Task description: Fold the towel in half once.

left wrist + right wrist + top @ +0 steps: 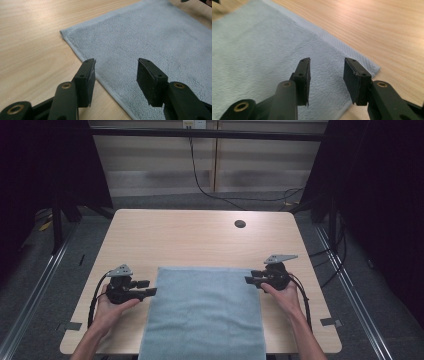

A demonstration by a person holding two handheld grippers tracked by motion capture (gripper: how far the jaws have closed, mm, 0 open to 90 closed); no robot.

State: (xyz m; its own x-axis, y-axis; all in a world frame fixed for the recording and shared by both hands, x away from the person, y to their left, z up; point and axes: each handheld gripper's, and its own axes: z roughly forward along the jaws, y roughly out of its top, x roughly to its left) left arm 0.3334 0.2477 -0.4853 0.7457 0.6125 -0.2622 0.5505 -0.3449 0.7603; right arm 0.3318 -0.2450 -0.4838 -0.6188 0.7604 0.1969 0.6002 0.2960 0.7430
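Note:
A light blue-grey towel (205, 315) lies flat on the near half of the wooden table (200, 235), its near end reaching past the front edge. My left gripper (148, 288) hovers at the towel's left edge near the far left corner, jaws open. In the left gripper view the open gripper (116, 75) straddles the towel's (150, 32) hemmed edge with nothing gripped. My right gripper (250, 277) sits at the far right corner, also open. In the right gripper view it (327, 75) stands just over the towel's (257, 50) corner, pads apart and free of the cloth.
A dark round cable hole (240, 224) sits in the table's far right part. Bare wood stretches beyond the towel. Cables trail from both grippers toward the table's side edges. Metal rails run along the floor on both sides.

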